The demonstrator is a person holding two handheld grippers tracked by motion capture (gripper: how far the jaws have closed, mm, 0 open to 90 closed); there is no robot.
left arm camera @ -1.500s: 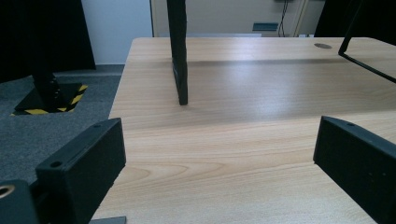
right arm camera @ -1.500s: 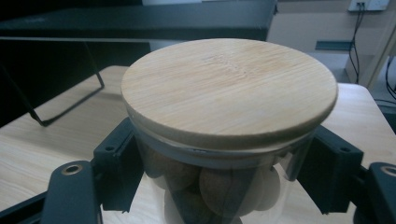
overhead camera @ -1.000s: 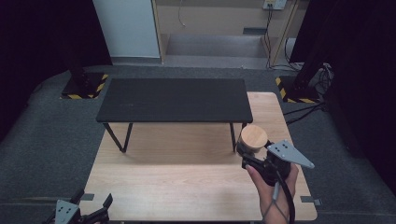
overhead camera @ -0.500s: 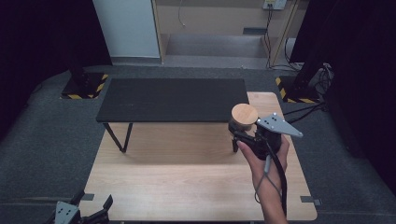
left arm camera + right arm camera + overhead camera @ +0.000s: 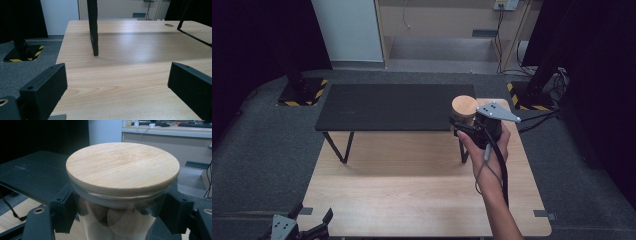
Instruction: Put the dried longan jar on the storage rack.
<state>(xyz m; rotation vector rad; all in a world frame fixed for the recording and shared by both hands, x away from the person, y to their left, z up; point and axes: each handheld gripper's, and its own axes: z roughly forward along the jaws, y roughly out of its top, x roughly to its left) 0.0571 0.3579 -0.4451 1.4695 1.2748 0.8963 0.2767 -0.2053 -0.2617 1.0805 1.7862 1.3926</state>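
A glass jar (image 5: 117,220) with a round wooden lid (image 5: 122,166) and brown lumps inside is held in my right gripper (image 5: 117,212), whose jaws press on the glass just under the lid. In the high view the jar (image 5: 464,111) hangs over the right end of the low black table (image 5: 387,106), with my right gripper (image 5: 462,125) shut on it. My left gripper (image 5: 294,227) stays at the bottom left, near the wooden table's front edge; its jaws stand wide apart with nothing between them in the left gripper view (image 5: 117,82).
The black table stands on thin black legs (image 5: 93,27) on the light wooden tabletop (image 5: 412,190). Grey carpet surrounds it. Posts on yellow-and-black striped bases (image 5: 299,92) stand at the back left and back right, with cables (image 5: 537,115) at the right.
My right gripper has carried the jar away from the person and up, from above the wooden tabletop to over the black table's right end. The left gripper has not moved.
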